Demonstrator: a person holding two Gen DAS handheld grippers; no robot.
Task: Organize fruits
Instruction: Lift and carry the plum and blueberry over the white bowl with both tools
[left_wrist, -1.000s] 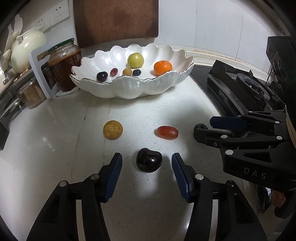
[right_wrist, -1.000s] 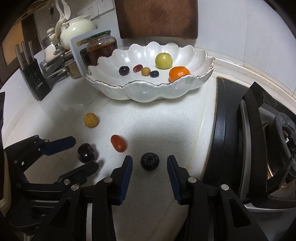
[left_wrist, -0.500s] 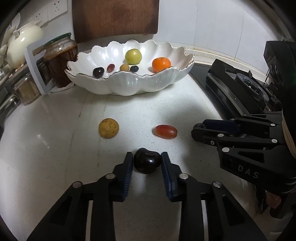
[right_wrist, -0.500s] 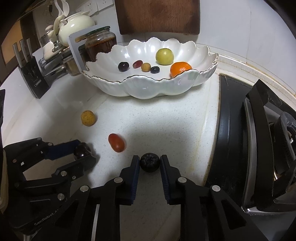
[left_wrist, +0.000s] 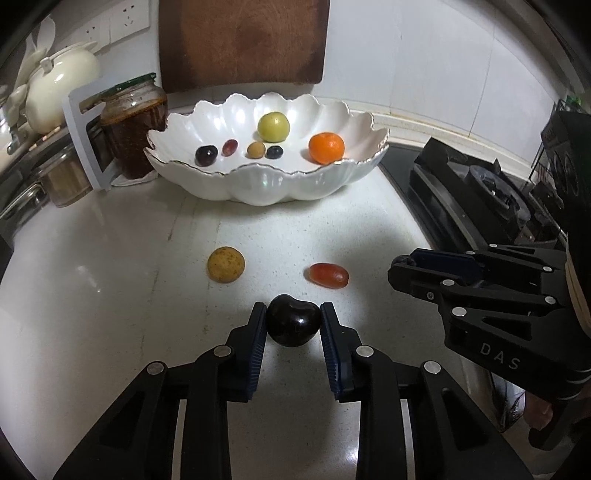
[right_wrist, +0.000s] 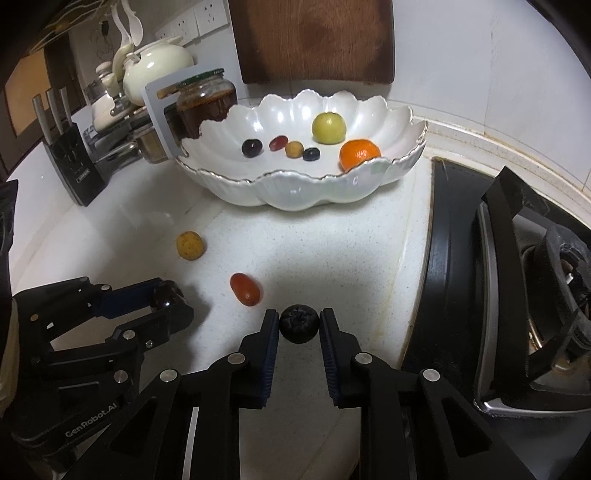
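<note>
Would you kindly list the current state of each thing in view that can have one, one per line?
left gripper: shut on the dark cherry, which sits on the counter
right gripper: shut on the blueberry, also on the counter
red grape: loose on the counter
yellow-brown fruit: loose on the counter
white bowl: upright, holding six fruits
jar: upright, lid on

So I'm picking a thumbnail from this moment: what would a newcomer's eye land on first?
Probably the white scalloped bowl at the back of the counter, with the orange glowing inside near its right rim. Next, the two pinches up front: the left gripper shut on a dark cherry, and the right gripper shut on a blueberry.
</note>
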